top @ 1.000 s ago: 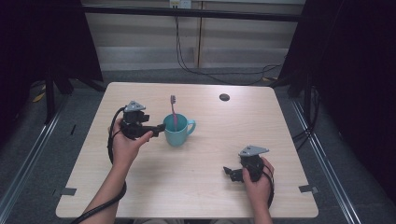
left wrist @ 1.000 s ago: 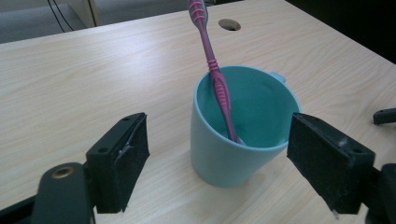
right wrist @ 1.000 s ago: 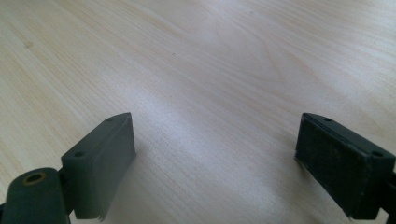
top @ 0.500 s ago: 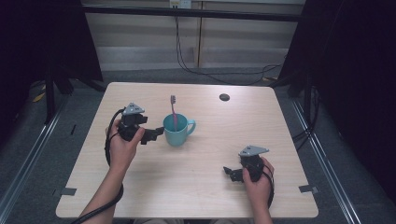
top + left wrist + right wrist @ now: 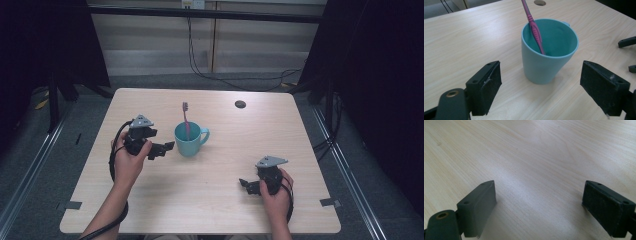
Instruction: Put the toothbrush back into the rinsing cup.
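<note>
A teal mug (image 5: 189,141) stands upright mid-table with its handle to the right. A pink toothbrush (image 5: 185,119) leans inside it, head up. My left gripper (image 5: 162,149) is just left of the mug, open, its jaws pointing at it and apart from it. In the left gripper view the mug (image 5: 549,62) and toothbrush (image 5: 534,27) sit ahead between the wide-spread jaws of the left gripper (image 5: 541,75). My right gripper (image 5: 246,186) rests near the front right, open. The right gripper (image 5: 539,195) has bare wood between its jaws.
A small dark round disc (image 5: 240,104) lies on the light wooden table (image 5: 215,210) at the back, right of centre. Cables trail from both grippers. The floor around the table is dark, with black curtains at both sides.
My left gripper has drawn back slightly from the mug, toward the near left. The mug, the toothbrush and the right gripper have stayed in place.
</note>
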